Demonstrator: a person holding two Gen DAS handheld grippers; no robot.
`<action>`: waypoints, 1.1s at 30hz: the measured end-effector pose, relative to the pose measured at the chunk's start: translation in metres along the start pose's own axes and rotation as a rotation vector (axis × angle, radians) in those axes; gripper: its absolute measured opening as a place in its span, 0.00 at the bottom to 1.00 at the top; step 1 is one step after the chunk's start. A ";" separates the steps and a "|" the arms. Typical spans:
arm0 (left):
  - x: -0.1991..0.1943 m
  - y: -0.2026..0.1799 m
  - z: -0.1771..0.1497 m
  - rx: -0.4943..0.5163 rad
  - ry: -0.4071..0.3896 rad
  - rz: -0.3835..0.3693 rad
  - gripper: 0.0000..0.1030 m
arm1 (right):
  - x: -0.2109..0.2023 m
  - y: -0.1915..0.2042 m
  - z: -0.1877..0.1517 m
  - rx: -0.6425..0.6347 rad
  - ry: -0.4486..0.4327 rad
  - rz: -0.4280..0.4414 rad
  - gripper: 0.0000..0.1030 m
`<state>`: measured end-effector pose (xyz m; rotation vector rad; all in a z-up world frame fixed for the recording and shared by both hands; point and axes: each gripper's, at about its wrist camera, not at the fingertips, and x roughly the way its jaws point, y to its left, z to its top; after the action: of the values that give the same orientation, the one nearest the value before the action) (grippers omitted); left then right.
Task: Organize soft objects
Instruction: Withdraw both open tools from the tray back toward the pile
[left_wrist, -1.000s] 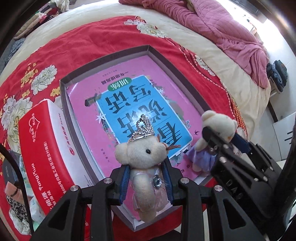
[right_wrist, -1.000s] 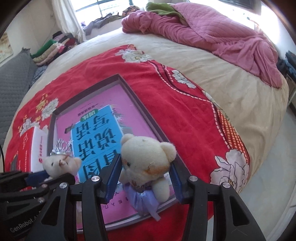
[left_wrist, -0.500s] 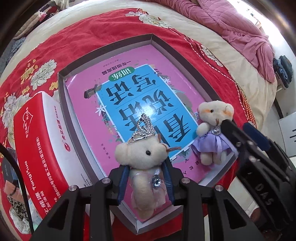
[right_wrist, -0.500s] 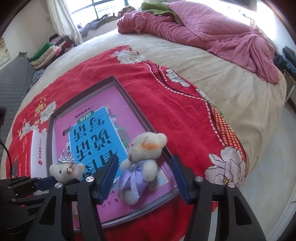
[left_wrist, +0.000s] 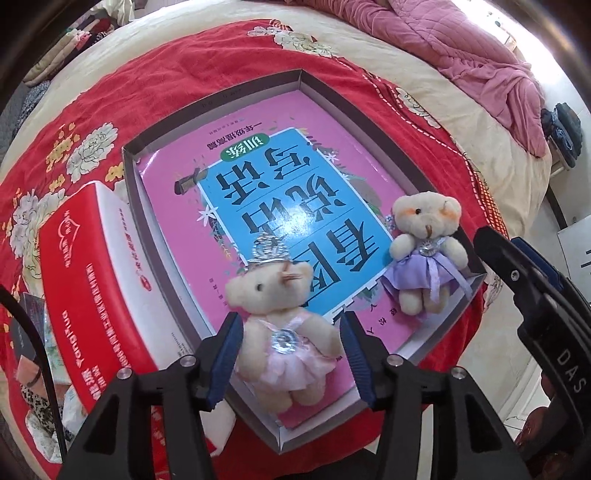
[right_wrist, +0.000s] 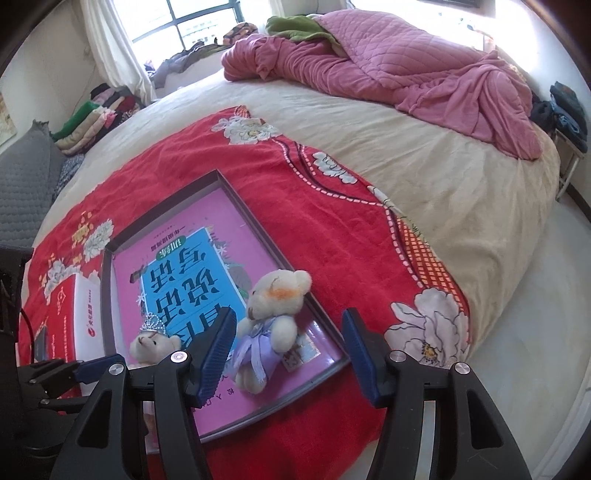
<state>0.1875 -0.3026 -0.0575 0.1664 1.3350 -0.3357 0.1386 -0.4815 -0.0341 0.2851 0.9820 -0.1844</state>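
Note:
A shallow grey box (left_wrist: 334, 96) lies on the red blanket with a pink and blue book (left_wrist: 258, 192) inside. A crowned bear in a pink dress (left_wrist: 282, 332) lies on the book's near end, between the open fingers of my left gripper (left_wrist: 290, 356). A bear in a purple dress (left_wrist: 424, 251) lies at the box's right corner. In the right wrist view the purple bear (right_wrist: 267, 325) lies just ahead of my open, empty right gripper (right_wrist: 290, 352); the crowned bear (right_wrist: 151, 341) sits at the left.
A red and white tissue box (left_wrist: 92, 280) stands left of the grey box. A crumpled pink quilt (right_wrist: 388, 70) lies at the bed's far side. Folded clothes (right_wrist: 96, 110) are piled by the window. The bed edge and floor (right_wrist: 535, 332) are at the right.
My left gripper has opened and let go of the crowned bear, which now lies on the book. My right gripper let go of the purple bear and pulled back.

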 end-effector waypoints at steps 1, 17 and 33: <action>-0.002 0.000 -0.001 0.001 -0.002 -0.003 0.53 | -0.002 0.000 0.000 0.001 0.000 -0.001 0.59; -0.068 0.013 -0.028 -0.026 -0.140 -0.022 0.69 | -0.036 0.012 -0.006 -0.026 -0.020 -0.026 0.66; -0.118 0.054 -0.060 -0.080 -0.235 -0.027 0.73 | -0.078 0.059 -0.009 -0.093 -0.091 -0.026 0.71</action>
<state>0.1273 -0.2165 0.0388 0.0403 1.1165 -0.3136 0.1054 -0.4212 0.0354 0.1771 0.9015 -0.1731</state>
